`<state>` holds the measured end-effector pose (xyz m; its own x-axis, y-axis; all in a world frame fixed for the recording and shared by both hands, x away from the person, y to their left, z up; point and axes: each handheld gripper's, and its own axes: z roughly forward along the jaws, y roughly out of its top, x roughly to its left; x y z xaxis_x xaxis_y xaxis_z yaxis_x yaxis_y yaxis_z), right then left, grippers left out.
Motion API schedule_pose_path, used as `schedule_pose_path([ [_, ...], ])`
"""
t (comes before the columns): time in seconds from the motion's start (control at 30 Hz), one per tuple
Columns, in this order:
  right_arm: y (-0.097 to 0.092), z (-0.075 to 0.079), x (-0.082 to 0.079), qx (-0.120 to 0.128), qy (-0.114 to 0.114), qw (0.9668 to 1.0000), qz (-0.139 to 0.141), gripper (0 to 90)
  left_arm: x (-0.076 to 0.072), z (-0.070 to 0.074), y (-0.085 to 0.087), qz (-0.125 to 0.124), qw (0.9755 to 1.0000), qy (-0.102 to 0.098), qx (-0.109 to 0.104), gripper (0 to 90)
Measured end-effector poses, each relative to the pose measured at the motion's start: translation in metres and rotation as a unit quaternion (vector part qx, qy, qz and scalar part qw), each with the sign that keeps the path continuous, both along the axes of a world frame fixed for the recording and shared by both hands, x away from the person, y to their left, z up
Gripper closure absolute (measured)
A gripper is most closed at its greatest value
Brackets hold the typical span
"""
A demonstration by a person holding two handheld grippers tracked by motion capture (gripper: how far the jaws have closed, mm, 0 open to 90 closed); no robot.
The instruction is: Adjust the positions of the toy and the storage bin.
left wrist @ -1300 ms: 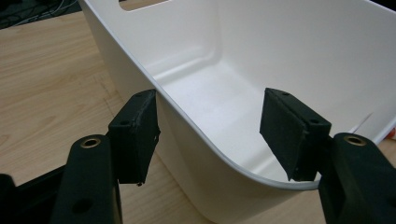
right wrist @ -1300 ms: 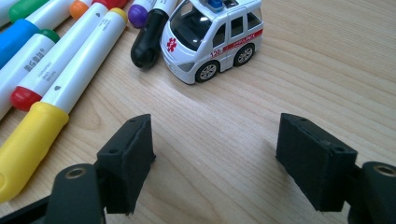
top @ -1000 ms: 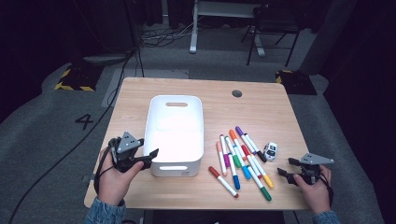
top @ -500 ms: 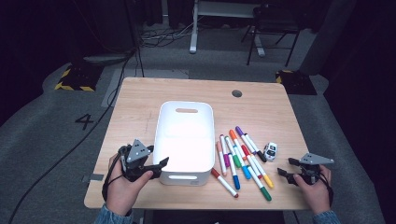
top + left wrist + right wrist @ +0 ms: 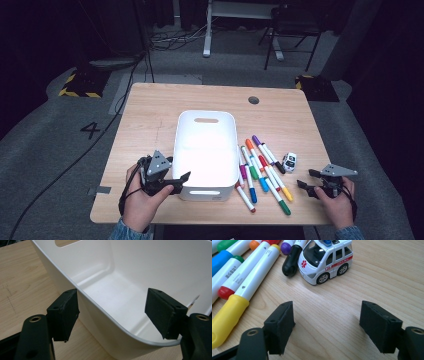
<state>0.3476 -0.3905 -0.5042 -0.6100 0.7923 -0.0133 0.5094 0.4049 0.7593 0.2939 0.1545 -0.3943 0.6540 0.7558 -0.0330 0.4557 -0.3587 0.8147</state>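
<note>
A white plastic bin (image 5: 206,145), empty, stands at the middle of the wooden table (image 5: 150,125). My left gripper (image 5: 181,182) is at its near left corner. In the left gripper view the jaws straddle the bin's (image 5: 140,272) wall, one pad outside and one inside, neither pressing on it; they have just been opening. Several coloured markers (image 5: 262,172) lie in a row to the right of the bin, with a small toy ambulance (image 5: 289,162) beside them. My right gripper (image 5: 305,178) rests open near the front right edge, the ambulance (image 5: 325,258) and markers (image 5: 249,272) just ahead of it.
A round cable hole (image 5: 254,100) sits in the table's far right part. Bare wood lies left of the bin and behind it. Beyond the table the grey floor holds a desk frame (image 5: 207,30) and a chair (image 5: 292,30).
The left hand slid to the right and the bin shifted right with it, closer to the markers. The left jaws now stand apart from the bin's wall. The right hand kept still.
</note>
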Motion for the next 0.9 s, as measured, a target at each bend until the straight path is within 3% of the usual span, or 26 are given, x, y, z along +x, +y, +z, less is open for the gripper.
schedule_pose_path([
  [0.13,0.000,0.000,0.000,0.000,0.000,1.0000,0.000,27.6,-0.001,0.006,0.004,0.002,0.9998,-0.014,-0.011,23.7],
  [0.2,0.000,0.000,0.000,0.000,0.000,1.0000,0.000,27.6,-0.003,0.011,0.007,-0.003,0.9997,-0.024,-0.004,23.0],
  [0.57,0.000,0.000,0.000,-0.001,0.002,1.0000,0.001,27.6,-0.013,0.028,0.036,-0.024,0.9989,-0.037,0.018,23.9],
  [0.9,-0.001,0.000,0.001,-0.002,0.002,1.0000,0.007,26.8,-0.012,0.002,0.061,-0.015,0.9988,-0.010,0.046,21.4],
])
